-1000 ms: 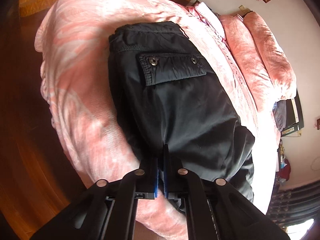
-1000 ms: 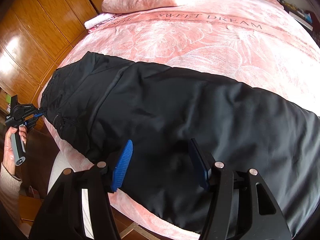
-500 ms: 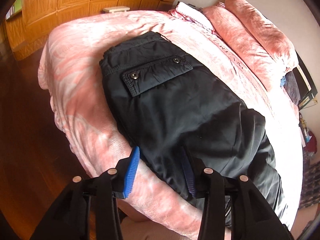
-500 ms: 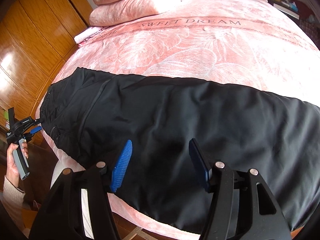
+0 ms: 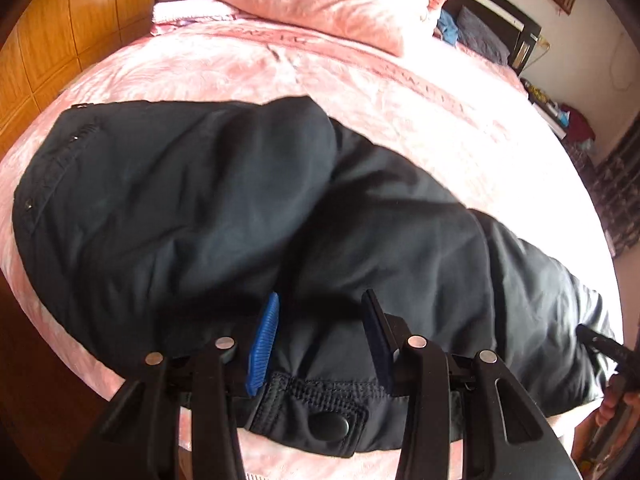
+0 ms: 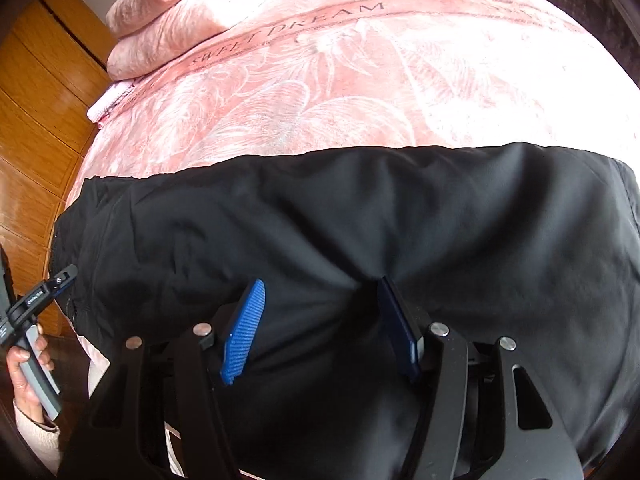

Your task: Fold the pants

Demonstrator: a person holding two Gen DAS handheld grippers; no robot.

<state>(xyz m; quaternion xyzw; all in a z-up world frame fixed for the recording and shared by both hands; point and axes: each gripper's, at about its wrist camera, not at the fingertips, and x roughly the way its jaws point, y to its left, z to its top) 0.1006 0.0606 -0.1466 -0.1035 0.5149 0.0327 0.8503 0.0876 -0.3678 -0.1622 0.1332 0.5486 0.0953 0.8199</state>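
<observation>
You are working in a bedroom, over a bed (image 6: 360, 92) spread with a pink flowered blanket lettered "SWEET DREAM", with wooden wardrobe doors (image 6: 36, 128) to one side and a pile of pink pillows (image 5: 328, 0) at the head. The black pants (image 6: 360, 220) lie flat across the near part of the blanket, running from side to side, waist end towards the wardrobe, and they look already folded lengthwise, one leg on the other. What has changed is your left gripper (image 5: 320, 336): a second ago its blue pads were pinched tight on the cloth at the waist end, and now they stand apart with nothing clamped, hovering over a snap-button pocket flap (image 5: 320, 416) at the near edge, the view swung round to take in the full length of the pants. In the right wrist view that left tool shows at the waist edge, held in your left hand (image 6: 28, 364). Your right gripper (image 6: 320, 320) is likewise parted and holding nothing, its pads close over the mid-leg cloth; whether they press it I cannot tell. So the waist has been let go and laid down, and I judge the next step is a crosswise fold.
</observation>
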